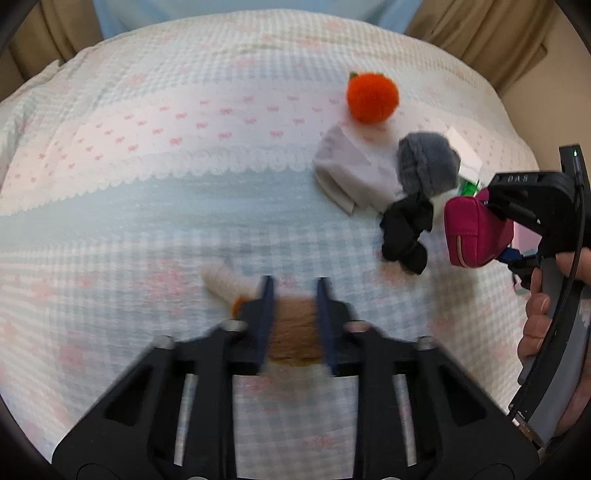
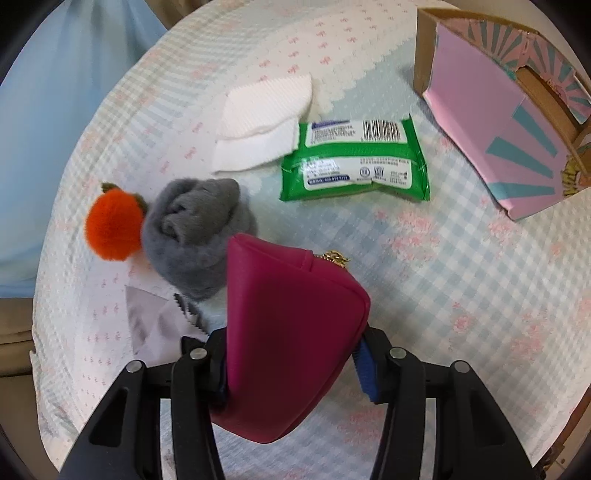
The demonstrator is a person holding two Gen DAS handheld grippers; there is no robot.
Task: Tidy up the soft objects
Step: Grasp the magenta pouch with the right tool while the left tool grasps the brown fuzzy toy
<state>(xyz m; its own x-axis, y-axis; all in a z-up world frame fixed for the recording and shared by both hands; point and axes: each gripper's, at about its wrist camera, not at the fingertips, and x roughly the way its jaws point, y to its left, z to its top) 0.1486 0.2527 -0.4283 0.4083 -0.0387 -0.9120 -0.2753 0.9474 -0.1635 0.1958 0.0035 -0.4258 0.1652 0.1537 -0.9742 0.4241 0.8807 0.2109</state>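
Note:
My left gripper [image 1: 295, 291] is shut on a tan fuzzy plush toy [image 1: 295, 332], blurred, with a pale end sticking out to the left, lifted above the bed cover [image 1: 147, 184]. My right gripper [image 2: 291, 354] is shut on a magenta zip pouch [image 2: 291, 332] with a gold zip pull. In the left wrist view the pouch [image 1: 476, 232] hangs at the right edge, held by a hand. Lying on the bed are an orange pom-pom fruit [image 2: 112, 229], a rolled grey sock [image 2: 195, 236], a black sock [image 1: 404, 232] and a pale lilac cloth [image 2: 147, 317].
A folded white towel [image 2: 262, 122] and a green wipes pack [image 2: 354, 158] lie further back. An open cardboard box [image 2: 498, 122] with a pink lining stands at the far right. Beige curtains [image 1: 480, 33] hang behind the bed.

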